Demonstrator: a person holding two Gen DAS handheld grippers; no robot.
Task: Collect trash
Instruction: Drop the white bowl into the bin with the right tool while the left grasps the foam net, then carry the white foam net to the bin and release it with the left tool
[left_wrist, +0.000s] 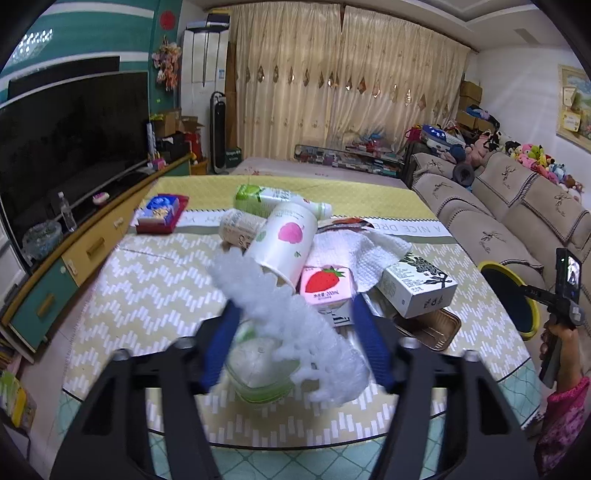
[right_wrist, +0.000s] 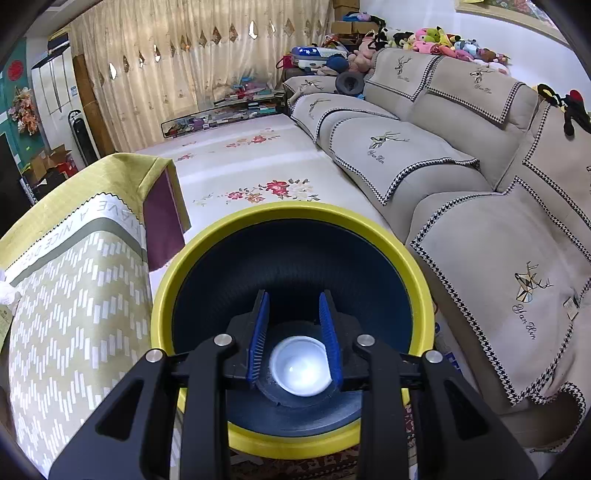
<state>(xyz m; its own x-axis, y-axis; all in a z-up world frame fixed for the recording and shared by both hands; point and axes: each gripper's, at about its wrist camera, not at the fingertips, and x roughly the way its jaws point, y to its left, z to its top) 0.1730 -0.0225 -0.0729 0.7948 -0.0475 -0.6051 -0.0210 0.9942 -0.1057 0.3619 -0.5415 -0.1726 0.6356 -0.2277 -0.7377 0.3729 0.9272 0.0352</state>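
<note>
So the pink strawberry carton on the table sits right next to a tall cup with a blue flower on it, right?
Not quite. The pink strawberry carton does lie on the table beside the tall cup, but the left wrist view shows a pink shape with green leaves on that cup, not a blue flower.

Yellow-rimmed, dark blue bin (right_wrist: 369, 236); pink strawberry carton (left_wrist: 325, 284); yellow-and-white chevron tablecloth (left_wrist: 147, 288); blue fingers (right_wrist: 258, 332).
</note>
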